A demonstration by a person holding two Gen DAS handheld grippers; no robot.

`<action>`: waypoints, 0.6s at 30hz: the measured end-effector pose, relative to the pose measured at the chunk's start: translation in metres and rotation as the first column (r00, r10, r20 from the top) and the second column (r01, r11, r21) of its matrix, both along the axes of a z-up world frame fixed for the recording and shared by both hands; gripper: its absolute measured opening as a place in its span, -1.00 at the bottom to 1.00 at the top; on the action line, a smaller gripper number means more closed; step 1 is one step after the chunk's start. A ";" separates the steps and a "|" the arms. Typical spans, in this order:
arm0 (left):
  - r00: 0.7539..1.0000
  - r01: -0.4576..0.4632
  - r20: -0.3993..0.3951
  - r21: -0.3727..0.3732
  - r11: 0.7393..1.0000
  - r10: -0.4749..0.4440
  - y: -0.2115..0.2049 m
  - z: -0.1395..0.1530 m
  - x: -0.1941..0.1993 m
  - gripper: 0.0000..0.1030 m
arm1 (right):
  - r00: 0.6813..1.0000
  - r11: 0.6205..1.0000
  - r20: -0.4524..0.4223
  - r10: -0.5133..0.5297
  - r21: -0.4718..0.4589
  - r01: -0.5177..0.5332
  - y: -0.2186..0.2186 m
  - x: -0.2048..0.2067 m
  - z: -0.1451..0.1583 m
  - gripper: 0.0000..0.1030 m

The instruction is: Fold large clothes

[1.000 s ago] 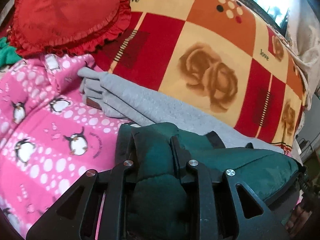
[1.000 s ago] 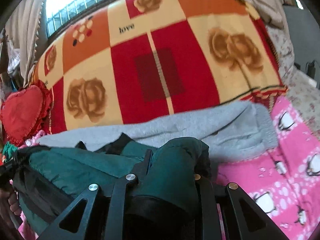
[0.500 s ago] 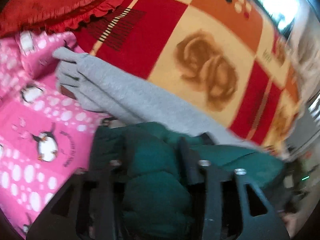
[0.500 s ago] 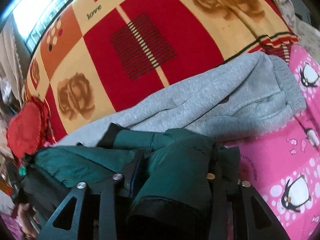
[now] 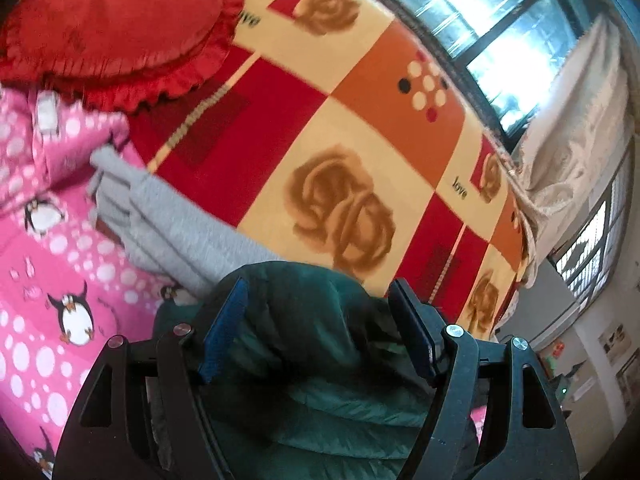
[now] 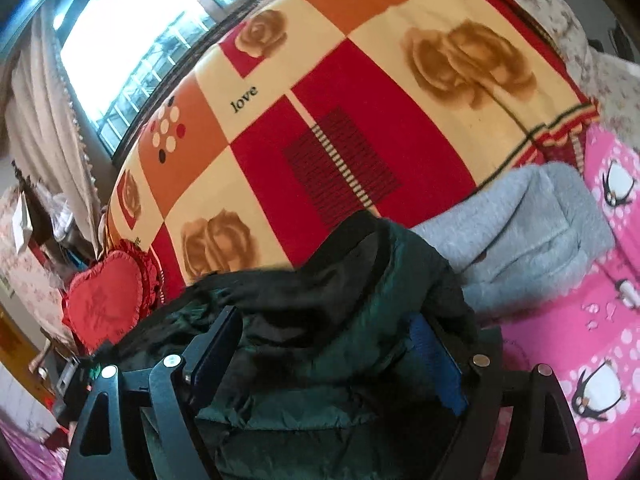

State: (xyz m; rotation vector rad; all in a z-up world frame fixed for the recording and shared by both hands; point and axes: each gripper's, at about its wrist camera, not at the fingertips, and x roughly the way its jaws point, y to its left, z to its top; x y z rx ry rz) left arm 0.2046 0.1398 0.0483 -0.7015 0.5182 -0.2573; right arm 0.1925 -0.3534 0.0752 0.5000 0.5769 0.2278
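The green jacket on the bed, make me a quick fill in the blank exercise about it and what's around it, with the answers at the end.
1. The dark green jacket lies between the fingers of ____ grippers.
2. Just beyond the jacket lies a folded garment coloured ____.
3. The pink bedding is printed with ____.
4. The red frilled cushion is shaped like a ____.

Missing words: both; grey; penguins; heart
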 end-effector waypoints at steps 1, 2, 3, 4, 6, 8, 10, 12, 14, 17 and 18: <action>1.000 -0.003 0.017 0.004 1.000 0.003 -0.001 0.003 -0.001 0.42 | 1.000 1.000 0.016 0.007 -0.017 -0.007 0.001 -0.001 0.004 0.62; 1.000 -0.006 0.026 0.013 1.000 0.006 -0.001 0.005 -0.002 0.42 | 1.000 1.000 0.025 0.010 -0.030 -0.009 0.002 -0.001 0.004 0.62; 1.000 -0.010 0.030 0.029 1.000 0.009 -0.004 0.006 -0.002 0.43 | 0.999 0.998 0.032 0.018 -0.053 -0.016 0.006 -0.002 0.006 0.62; 1.000 -0.006 0.030 0.036 0.999 0.005 -0.004 0.005 -0.003 0.43 | 0.999 0.998 0.033 0.025 -0.067 -0.023 0.008 -0.001 0.005 0.62; 1.000 0.012 -0.002 0.057 0.998 -0.012 -0.010 0.000 0.003 0.43 | 0.999 0.994 0.017 0.040 -0.101 -0.038 0.015 0.003 0.002 0.62; 0.999 0.011 -0.050 0.102 0.995 -0.006 -0.015 -0.008 0.008 0.43 | 0.998 0.989 -0.010 0.056 -0.136 -0.056 0.022 0.007 -0.004 0.62; 0.993 0.005 -0.119 0.173 0.985 0.016 -0.022 -0.017 0.015 0.43 | 0.997 0.980 -0.041 0.070 -0.183 -0.076 0.031 0.013 -0.011 0.62; 0.983 -0.009 -0.176 0.247 0.969 0.055 -0.027 -0.023 0.020 0.43 | 0.994 0.965 -0.083 0.069 -0.245 -0.088 0.040 0.019 -0.018 0.62; 0.971 -0.005 -0.225 0.332 0.943 0.085 -0.033 -0.031 0.025 0.43 | 0.986 0.949 -0.144 0.078 -0.293 -0.118 0.049 0.028 -0.029 0.62; 0.947 0.045 -0.311 0.381 0.923 0.082 -0.041 -0.055 0.036 0.44 | 0.969 0.916 -0.234 0.075 -0.368 -0.159 0.057 0.043 -0.058 0.64; 0.940 0.061 -0.333 0.375 0.925 0.073 -0.042 -0.064 0.039 0.49 | 0.969 0.916 -0.235 0.077 -0.367 -0.162 0.057 0.045 -0.062 0.67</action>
